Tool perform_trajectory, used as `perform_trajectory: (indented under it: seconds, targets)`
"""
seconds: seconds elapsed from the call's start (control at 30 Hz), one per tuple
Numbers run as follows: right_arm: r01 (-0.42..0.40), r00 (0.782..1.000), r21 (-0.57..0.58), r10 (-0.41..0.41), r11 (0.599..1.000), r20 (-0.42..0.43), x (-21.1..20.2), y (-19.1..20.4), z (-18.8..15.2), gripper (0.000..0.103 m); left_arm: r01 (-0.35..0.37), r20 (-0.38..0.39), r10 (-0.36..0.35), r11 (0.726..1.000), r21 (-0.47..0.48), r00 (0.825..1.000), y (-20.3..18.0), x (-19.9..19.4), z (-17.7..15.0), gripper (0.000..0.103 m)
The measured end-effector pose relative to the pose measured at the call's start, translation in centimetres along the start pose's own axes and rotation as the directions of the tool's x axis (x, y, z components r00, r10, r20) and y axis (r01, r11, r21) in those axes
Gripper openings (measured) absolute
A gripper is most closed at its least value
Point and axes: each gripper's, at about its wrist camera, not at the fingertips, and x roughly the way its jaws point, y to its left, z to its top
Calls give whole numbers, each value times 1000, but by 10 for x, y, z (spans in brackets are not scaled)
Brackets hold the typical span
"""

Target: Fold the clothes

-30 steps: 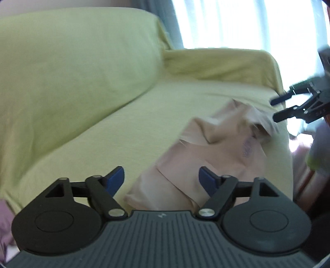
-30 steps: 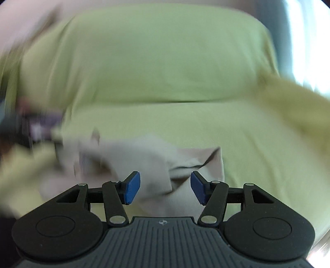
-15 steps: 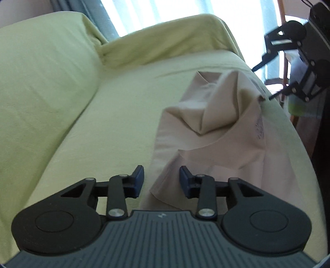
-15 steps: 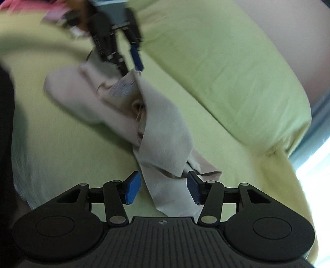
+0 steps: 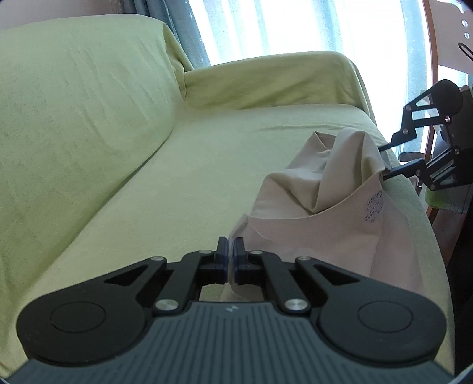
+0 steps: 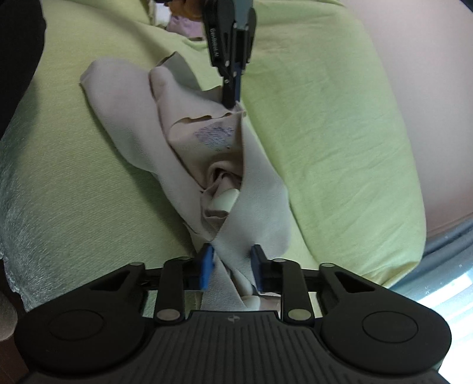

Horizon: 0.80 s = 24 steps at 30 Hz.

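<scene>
Green-covered sofa (image 5: 153, 189) carries beige garment (image 5: 340, 206) stretched between left gripper (image 5: 230, 251), pinching its corner, and right gripper (image 6: 231, 265), closing around bunched folds; risk: it clamps several layers, twisting the fold.

One beige garment (image 5: 331, 206) lies crumpled along the front edge of one sofa (image 5: 147, 165), which is draped in a single yellow-green cover. Two hand-held grippers are in view: the left hand-held gripper (image 5: 230, 251) at one end of the garment, the right hand-held gripper (image 6: 232, 267) at the other. One printed label (image 6: 214, 136) shows inside the fabric. One curtained window (image 5: 295, 26) stands behind the sofa's far armrest.
</scene>
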Motion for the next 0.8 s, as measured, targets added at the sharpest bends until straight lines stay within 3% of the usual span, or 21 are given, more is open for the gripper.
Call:
perform_trajectory:
  seconds: [0.37,0.43,0.47,0.6,0.73,0.8]
  targets:
    - [12,1000,94,-15,995,26,-5,-12,3,19,-4,5,4,1000,-11,1000,0,1,-1,2]
    - [25,999,107,-28,994,24,-4,-15,0,3,-8,2,8,1000,-10,1000,0,2,-2,2]
    - [29,999,101,-31,994,24,-4,-15,-1,0,-11,0,11,1000,-7,1000,-1,1,-2,2]
    - [35,999,76,-36,996,22,1,-8,-10,0,-17,-7,17,1000,-1,1000,-4,-1,-3,2]
    - [30,999,47,-31,998,29,10,0,-14,16,-21,-10,21,1000,-2,1000,-5,-1,-3,2]
    - [37,999,29,-38,999,33,18,4,-10,18,-19,-11,19,1000,2,1000,-6,0,-4,2]
